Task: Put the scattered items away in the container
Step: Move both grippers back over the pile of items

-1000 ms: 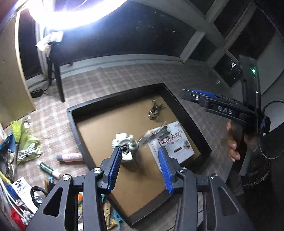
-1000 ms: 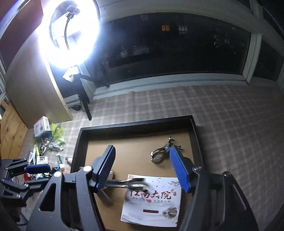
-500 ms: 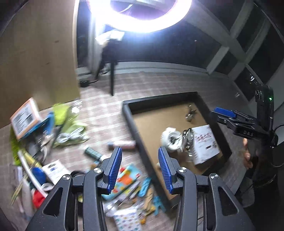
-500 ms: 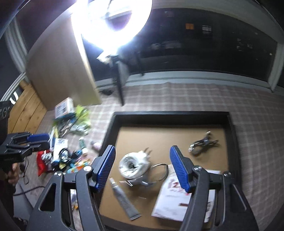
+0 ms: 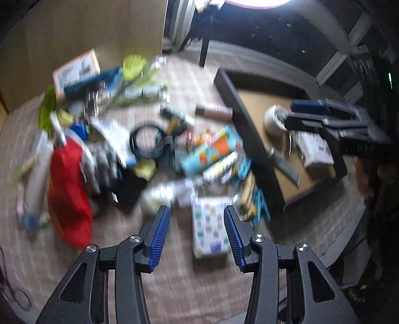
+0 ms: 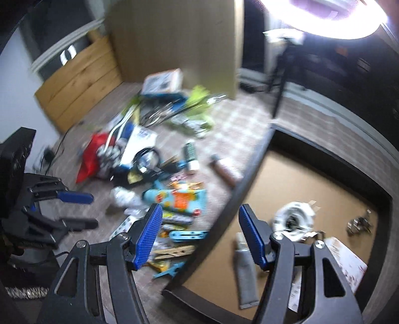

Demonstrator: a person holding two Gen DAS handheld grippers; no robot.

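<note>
Left gripper (image 5: pixel 197 234): jaws standing apart, just been widening, gripping nothing, hanging over a patterned card (image 5: pixel 210 228).
Scattered items (image 5: pixel 139 147): lying blurred on checked cloth, ten o'clock of it.
Container (image 6: pixel 251 174): sitting at two o'clock.
Right gripper (image 6: pixel 199 234): jaws gaping, empty, straddling its rim.

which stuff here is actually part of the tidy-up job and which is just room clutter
Part of the job:
- black tray, the container
- grey tube and white round part, already in it
- red bag, patterned box, wooden clothespin, on the rug outside it

Just there:
- ring light
- cardboard sheet
- wooden board
</note>
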